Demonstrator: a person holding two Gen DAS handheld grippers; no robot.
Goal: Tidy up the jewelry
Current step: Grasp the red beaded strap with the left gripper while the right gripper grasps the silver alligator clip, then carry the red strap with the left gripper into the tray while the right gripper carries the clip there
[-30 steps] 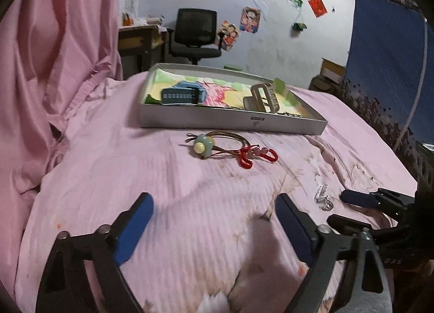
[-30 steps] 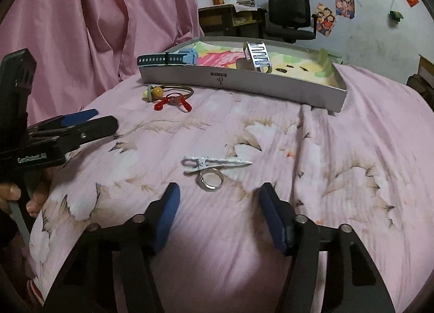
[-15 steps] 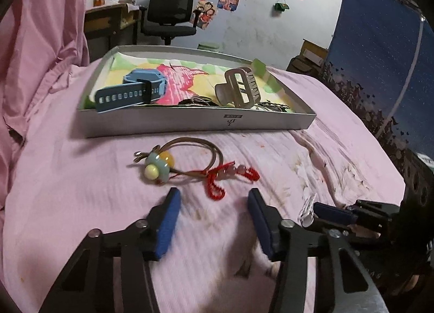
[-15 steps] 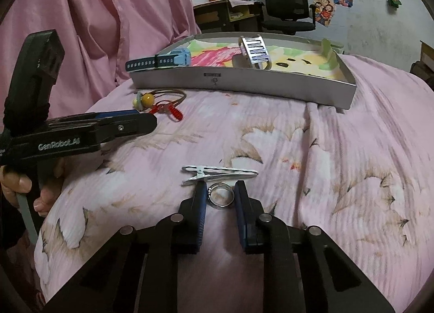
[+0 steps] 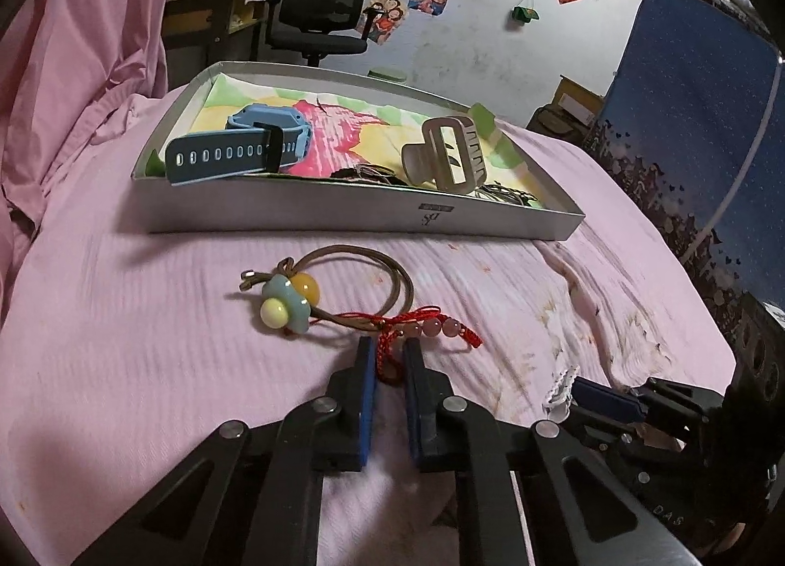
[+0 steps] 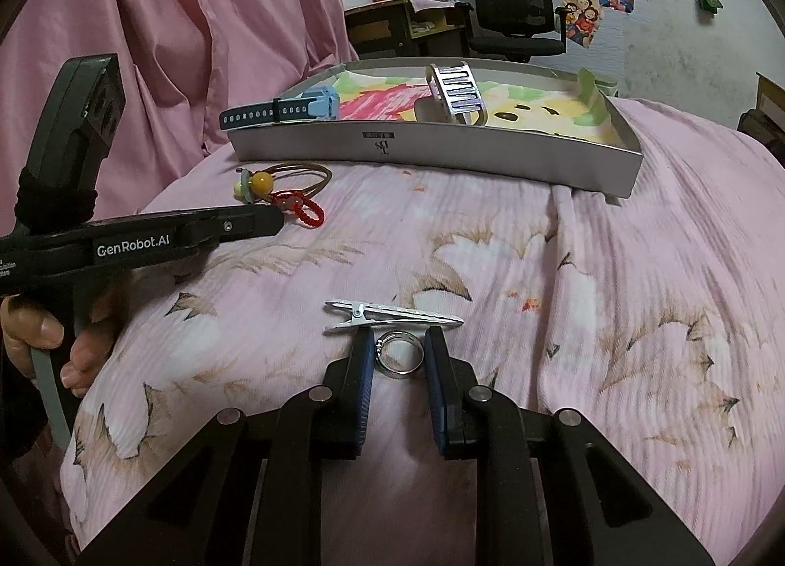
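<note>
The left gripper (image 5: pixel 388 360) is closing its blue pads around the limp red braided cord bracelet with pink beads (image 5: pixel 426 329) lying on the pink bedspread (image 5: pixel 147 321) just in front of the shallow grey cardboard tray (image 5: pixel 353 218); light and floppy, it is likely best pinched on the doubled cord. The right gripper (image 6: pixel 396 352) is straddling the small silver metal ring (image 6: pixel 398 353), jaws narrowed but seemingly not quite touching, and that hard, slippery band is probably wanting a squeeze square across its rim

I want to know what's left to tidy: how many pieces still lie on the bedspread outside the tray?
4: a charm hair tie and red beaded cord near the tray, a silver clip, and a ring beside it.
</note>
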